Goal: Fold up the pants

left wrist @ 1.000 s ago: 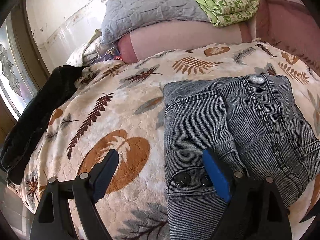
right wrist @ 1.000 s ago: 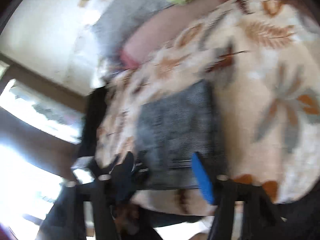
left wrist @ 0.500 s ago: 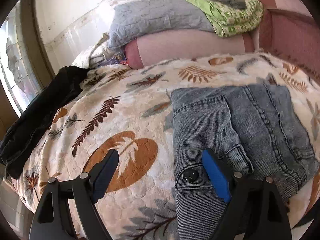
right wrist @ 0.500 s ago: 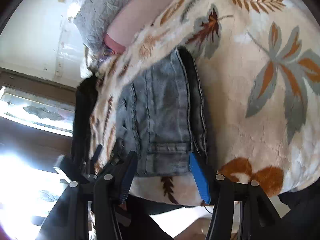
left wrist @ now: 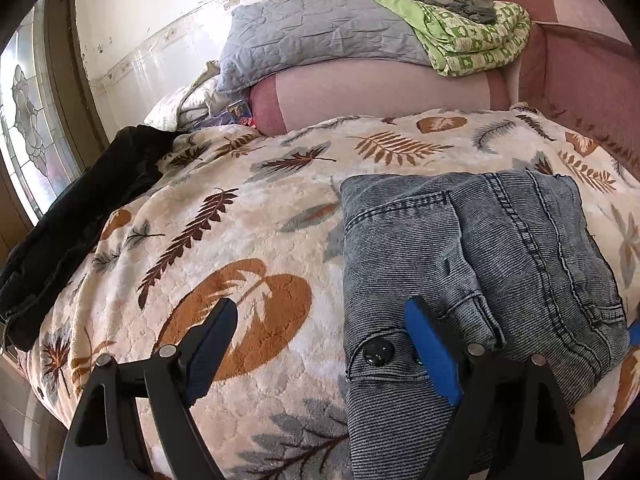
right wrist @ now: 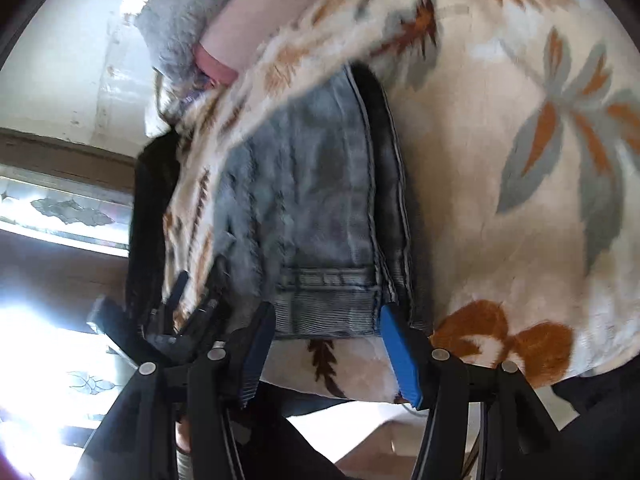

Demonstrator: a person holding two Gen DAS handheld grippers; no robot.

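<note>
Grey-blue denim pants (left wrist: 472,264) lie folded into a compact rectangle on the leaf-patterned blanket (left wrist: 240,240), at the right in the left wrist view, the waistband button toward me. My left gripper (left wrist: 320,332) is open and empty, just in front of the pants' near left corner. The pants also show in the right wrist view (right wrist: 320,208), seen tilted. My right gripper (right wrist: 326,344) is open and empty at the pants' near edge, holding nothing.
A dark garment (left wrist: 80,208) lies along the bed's left edge. A grey quilted pillow (left wrist: 312,44), a green patterned blanket (left wrist: 472,36) and a pink bolster (left wrist: 380,92) stand at the head. A pink headboard (left wrist: 580,72) is at right. A window (left wrist: 24,120) is at left.
The left gripper has pulled back and risen slightly from the pants. The right gripper view has swung and steadied, closing in on the pants' edge. Both stay open.
</note>
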